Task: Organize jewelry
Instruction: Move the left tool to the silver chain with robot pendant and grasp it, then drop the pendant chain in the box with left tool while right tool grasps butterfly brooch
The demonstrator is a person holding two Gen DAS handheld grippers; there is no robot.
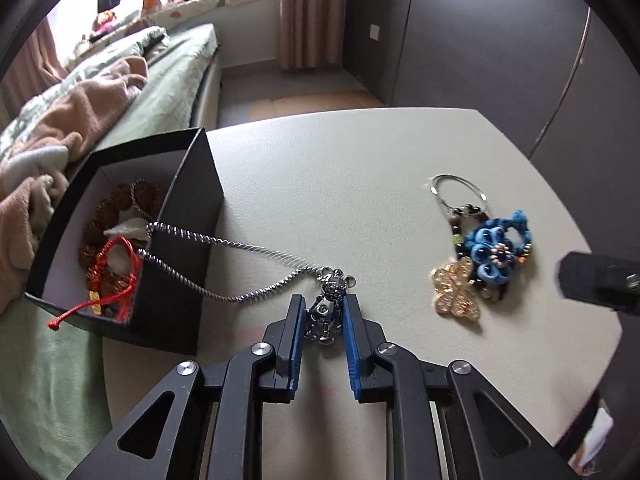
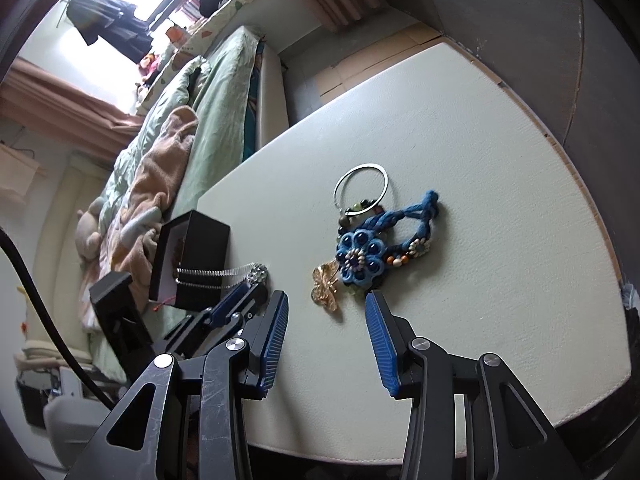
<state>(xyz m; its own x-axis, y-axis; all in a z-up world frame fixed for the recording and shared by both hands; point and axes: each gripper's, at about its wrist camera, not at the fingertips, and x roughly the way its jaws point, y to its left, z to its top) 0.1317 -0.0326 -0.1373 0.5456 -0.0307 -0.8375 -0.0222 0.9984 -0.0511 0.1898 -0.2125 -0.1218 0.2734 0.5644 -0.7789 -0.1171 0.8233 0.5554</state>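
With the silver bear pendant (image 1: 328, 308) now caught between the blue pads (image 1: 297, 344) of the left gripper (image 1: 323, 312), the step in hand looks to be getting this necklace into the black box (image 1: 176, 240) at the left of the left wrist view, where a red cord bracelet (image 1: 114, 276) and brown beads (image 1: 120, 200) already lie. The jaws stand narrow on either side of the bear's body, and I would say they are gripping it, though from this angle I cannot be quite sure both pads press firmly. The necklace's twisted silver chain (image 1: 224, 256) runs from the bear up and leftward, draped over the box's near wall with its loop already inside. Next, to my mind, comes a lift of the pendant clear of the pale table (image 1: 360, 184) and a carry leftward over the wall, gently, so the chain does not drag the light box. The right gripper (image 2: 327, 312) hovers with its jaws moderately wide and empty at the bottom of its own view; just beyond its tips lie a gold butterfly piece (image 2: 326, 286), a blue knotted flower ornament (image 2: 360, 258) and a thin silver ring (image 2: 362, 188), all unsorted.
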